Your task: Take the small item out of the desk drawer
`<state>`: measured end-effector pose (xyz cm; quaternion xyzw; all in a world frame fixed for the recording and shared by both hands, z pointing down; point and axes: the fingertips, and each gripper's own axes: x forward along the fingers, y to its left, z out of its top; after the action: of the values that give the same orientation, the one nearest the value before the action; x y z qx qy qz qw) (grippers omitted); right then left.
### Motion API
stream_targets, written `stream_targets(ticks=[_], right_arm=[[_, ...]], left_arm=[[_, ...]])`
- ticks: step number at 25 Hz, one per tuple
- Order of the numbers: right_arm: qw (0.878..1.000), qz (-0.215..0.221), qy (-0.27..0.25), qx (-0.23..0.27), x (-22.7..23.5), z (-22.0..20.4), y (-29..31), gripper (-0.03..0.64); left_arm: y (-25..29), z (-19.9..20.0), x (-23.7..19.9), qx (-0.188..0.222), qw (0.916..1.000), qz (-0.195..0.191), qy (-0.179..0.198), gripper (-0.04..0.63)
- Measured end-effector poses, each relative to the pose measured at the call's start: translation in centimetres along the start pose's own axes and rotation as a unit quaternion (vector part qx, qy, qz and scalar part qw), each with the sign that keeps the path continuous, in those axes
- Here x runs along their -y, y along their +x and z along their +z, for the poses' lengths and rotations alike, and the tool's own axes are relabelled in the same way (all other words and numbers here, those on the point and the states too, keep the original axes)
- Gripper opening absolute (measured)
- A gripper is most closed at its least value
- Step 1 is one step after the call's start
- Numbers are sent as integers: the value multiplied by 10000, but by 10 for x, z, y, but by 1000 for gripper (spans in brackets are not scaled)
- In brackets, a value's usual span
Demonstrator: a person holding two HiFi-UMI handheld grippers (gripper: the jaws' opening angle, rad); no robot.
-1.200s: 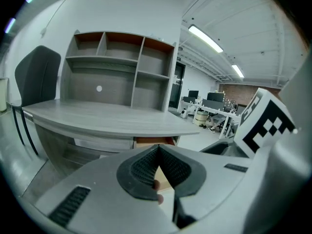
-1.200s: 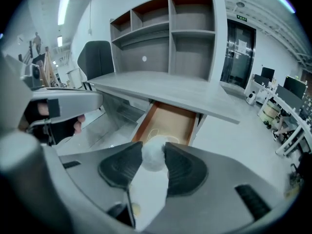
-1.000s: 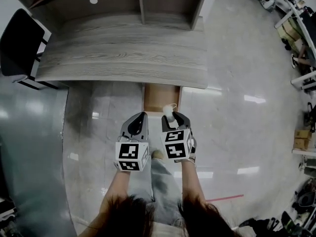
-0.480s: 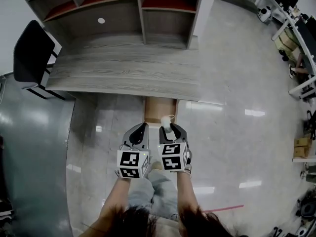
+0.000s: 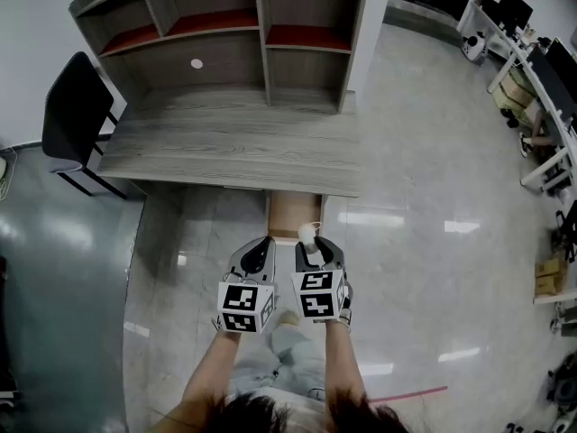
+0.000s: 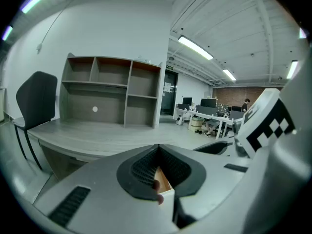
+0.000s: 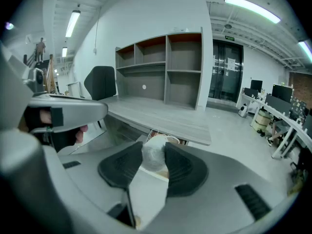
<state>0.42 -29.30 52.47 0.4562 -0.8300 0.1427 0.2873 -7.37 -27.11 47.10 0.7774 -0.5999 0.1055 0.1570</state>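
Logged right gripper clamped on small white item, held in the air over the near end of the open drawer. Logged left gripper closed, pads together, nothing between, just beside the right. Noted drawer pulled out from under grey desk; shelf unit at desk's back, black chair at its left end.

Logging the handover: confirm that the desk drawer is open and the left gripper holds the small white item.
Not quite: the drawer is open, but it is the right gripper that holds the small white item, as the right gripper view shows. The left gripper is shut on nothing.
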Motion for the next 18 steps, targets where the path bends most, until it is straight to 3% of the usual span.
stream_targets(ticks=[10, 18], right_arm=[[9995, -185, -138, 207, -21, 16, -45, 160], [9982, -324, -185, 463, -33, 32, -81, 160]], left_arm=[[-42, 22, 18, 187, 9991, -381, 80, 12], [-75, 43, 19, 398, 9981, -435, 157, 12]])
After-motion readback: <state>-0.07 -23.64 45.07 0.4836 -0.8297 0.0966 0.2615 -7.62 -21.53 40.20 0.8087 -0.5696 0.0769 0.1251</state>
